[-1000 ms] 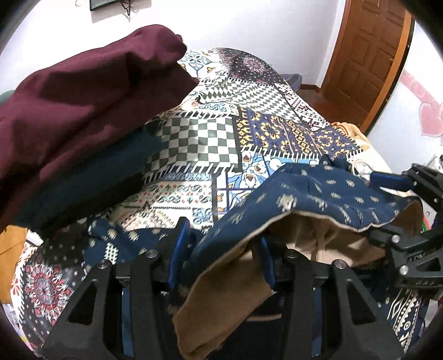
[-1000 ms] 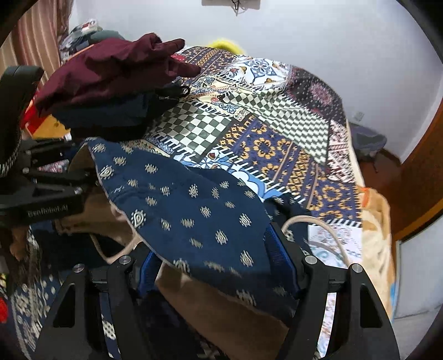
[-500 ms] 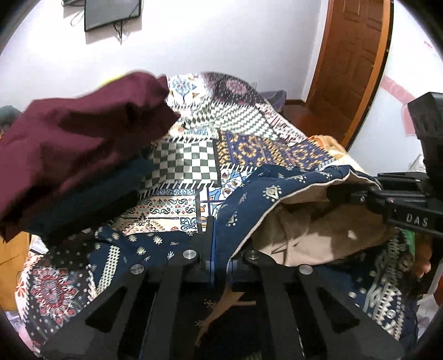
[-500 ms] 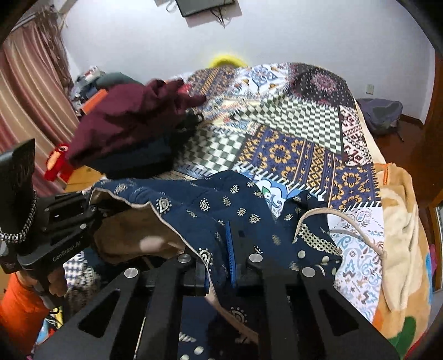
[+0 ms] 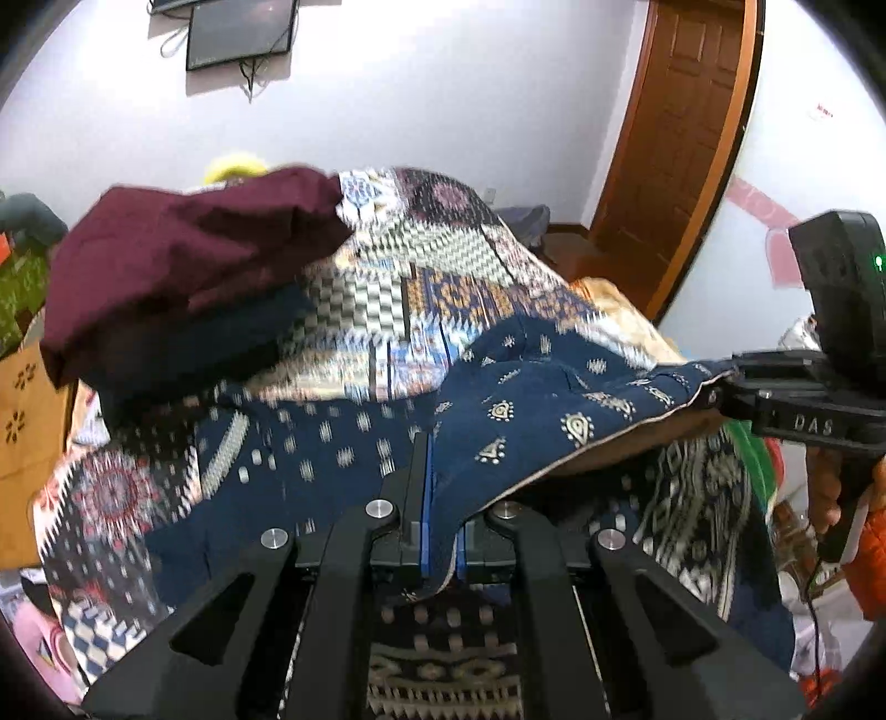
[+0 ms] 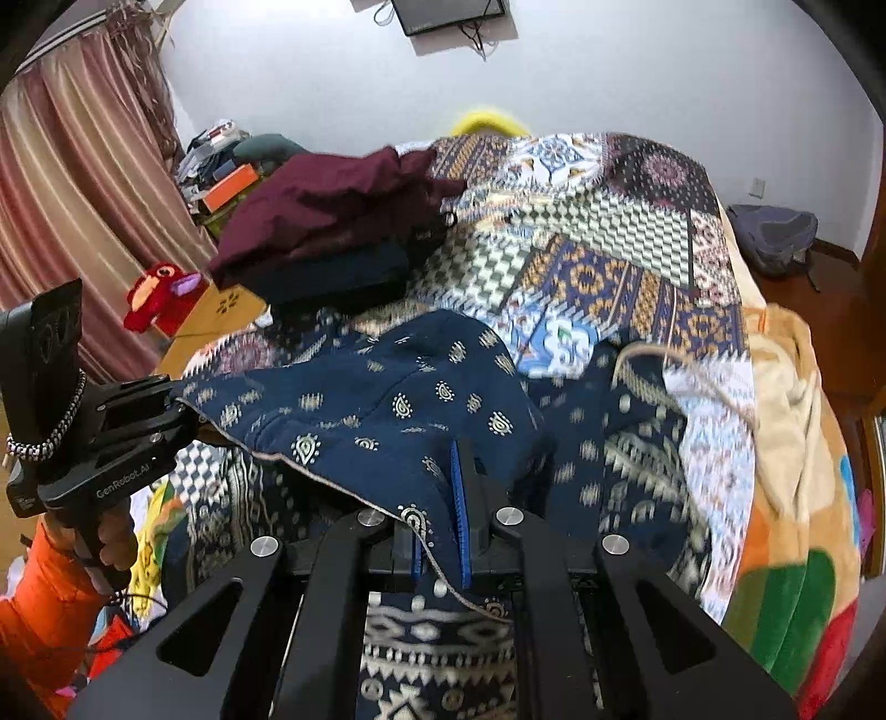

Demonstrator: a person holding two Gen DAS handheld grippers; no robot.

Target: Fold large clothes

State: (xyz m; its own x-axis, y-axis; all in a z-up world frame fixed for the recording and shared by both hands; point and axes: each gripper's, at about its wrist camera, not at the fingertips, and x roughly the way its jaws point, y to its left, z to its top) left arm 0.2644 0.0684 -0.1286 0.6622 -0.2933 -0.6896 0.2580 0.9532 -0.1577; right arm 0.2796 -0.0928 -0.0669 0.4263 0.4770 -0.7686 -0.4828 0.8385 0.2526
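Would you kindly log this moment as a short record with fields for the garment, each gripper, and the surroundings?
garment: navy patterned garment with tan lining, stretched above the bed between both grippers
left gripper: shut on the garment's edge
right gripper: shut on the garment's edge
surface: bed with patchwork bedspread
other clothes: maroon garment on top of a dark pile, far left of the bed
background: wooden door, wall-mounted screen, striped curtain
image quality: motion blur in both views
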